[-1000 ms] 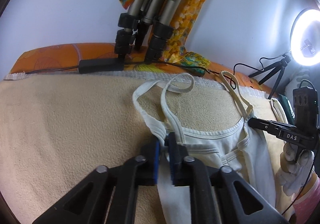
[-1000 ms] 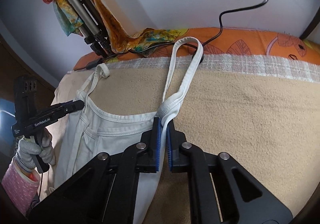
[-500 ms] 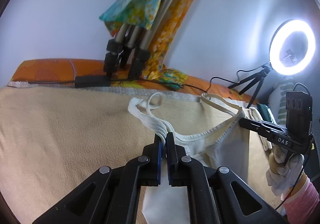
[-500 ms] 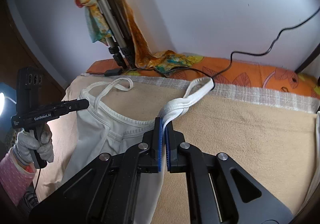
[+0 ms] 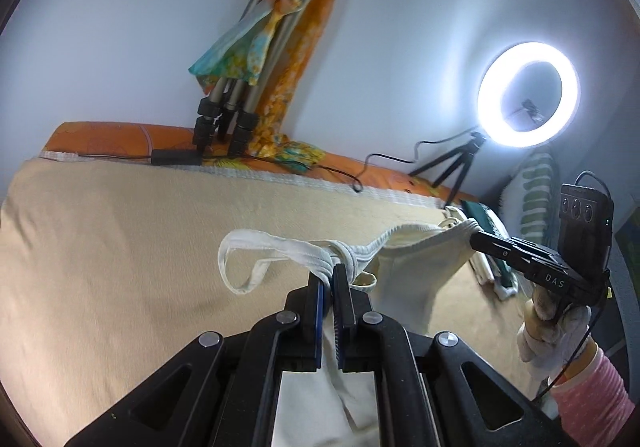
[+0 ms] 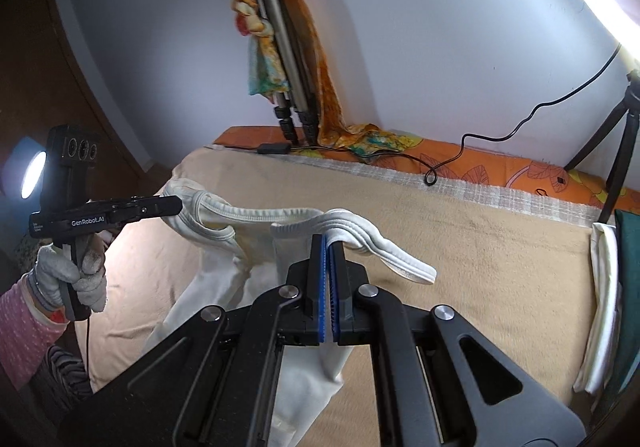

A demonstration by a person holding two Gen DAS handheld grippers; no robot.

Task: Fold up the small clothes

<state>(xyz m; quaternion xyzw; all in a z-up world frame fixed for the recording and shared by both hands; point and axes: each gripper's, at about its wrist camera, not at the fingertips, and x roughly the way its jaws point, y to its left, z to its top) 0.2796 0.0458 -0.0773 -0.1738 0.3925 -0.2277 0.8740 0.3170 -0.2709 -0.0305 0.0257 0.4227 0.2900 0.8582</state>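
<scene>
Since 1 s before, the white camisole [image 5: 404, 271] had come up off the beige blanket [image 5: 120, 267] and hung stretched btwn both tools. Bed stood vs a pale wall w/ draped tripod [image 6: 280, 59]. Ring light [image 5: 528, 93] showed whole in left view only. Left tool [image 5: 329, 279] was clamped on bunched straps, right tool [image 6: 327, 247] likewise.

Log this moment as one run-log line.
left gripper: shut on white ribbed camisole strap | right gripper: shut on other strap | camisole: lifted above beige blanket
</scene>
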